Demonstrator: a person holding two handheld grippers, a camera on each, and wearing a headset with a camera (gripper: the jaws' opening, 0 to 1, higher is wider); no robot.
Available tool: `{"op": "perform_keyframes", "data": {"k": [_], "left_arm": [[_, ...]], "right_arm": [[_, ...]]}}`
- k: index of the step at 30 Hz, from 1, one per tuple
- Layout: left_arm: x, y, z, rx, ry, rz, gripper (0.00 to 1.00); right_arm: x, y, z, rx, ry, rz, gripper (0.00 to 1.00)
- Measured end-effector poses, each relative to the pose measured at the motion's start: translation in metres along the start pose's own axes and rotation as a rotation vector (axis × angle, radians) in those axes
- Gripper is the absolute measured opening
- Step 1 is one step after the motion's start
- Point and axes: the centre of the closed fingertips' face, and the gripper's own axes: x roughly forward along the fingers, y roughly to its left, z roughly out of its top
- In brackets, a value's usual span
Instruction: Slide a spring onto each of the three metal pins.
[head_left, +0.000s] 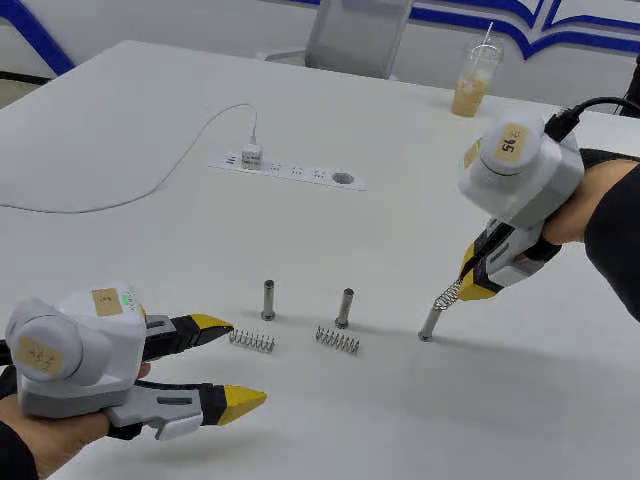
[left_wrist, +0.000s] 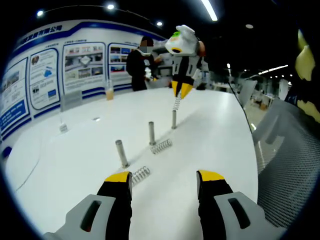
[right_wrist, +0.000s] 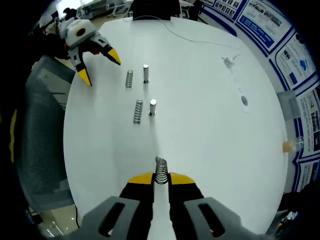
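1. Right gripper (head_left: 455, 292): jaws closed on the held spring (head_left: 447, 295), pinched near its upper end. A tan sticker on the housing bore handwritten digits, seemingly "45".
2. Held spring: long axis slanted, running from the yellow jaw tips down to the top of the right pin (head_left: 430, 322). Its lower end met the pin's tip. Whether it sat over the tip could not be told.
3. Left gripper (head_left: 245, 362): jaws spread wide, holding nothing, low over the white table (head_left: 150, 100). Its tan sticker carried writing too small to read.
4. Left pin (head_left: 268, 299) and middle pin (head_left: 345, 307): both upright and bare.
5. Left spring (head_left: 252, 341) and middle spring (head_left: 337, 340): each lay flat just in front of its pin, long axis roughly left to right across the head view.
6. Power strip (head_left: 290, 170): white, with a plugged charger and a cable (head_left: 150, 185).
7. Cup (head_left: 475, 80): tan drink with a straw, at the far edge.
8. Wall posters (left_wrist: 85, 60): blue-framed, with Chinese headings that were not legible.
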Motion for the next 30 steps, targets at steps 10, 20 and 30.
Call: {"op": "perform_keyframes", "data": {"k": [10,20,30], "left_arm": [[0.0,0.001,-0.001,-0.005,0.0,0.0,0.53],[-0.001,0.0,-0.001,-0.005,-0.002,0.0,0.52],[-0.001,0.0,-0.002,-0.008,-0.006,0.004,0.52]], "right_arm": [[0.007,0.001,0.001,-0.03,0.056,0.016,0.12],[0.021,0.001,0.003,-0.054,0.13,0.055,0.12],[0.035,0.002,-0.003,-0.05,0.171,0.073,0.12]]}}
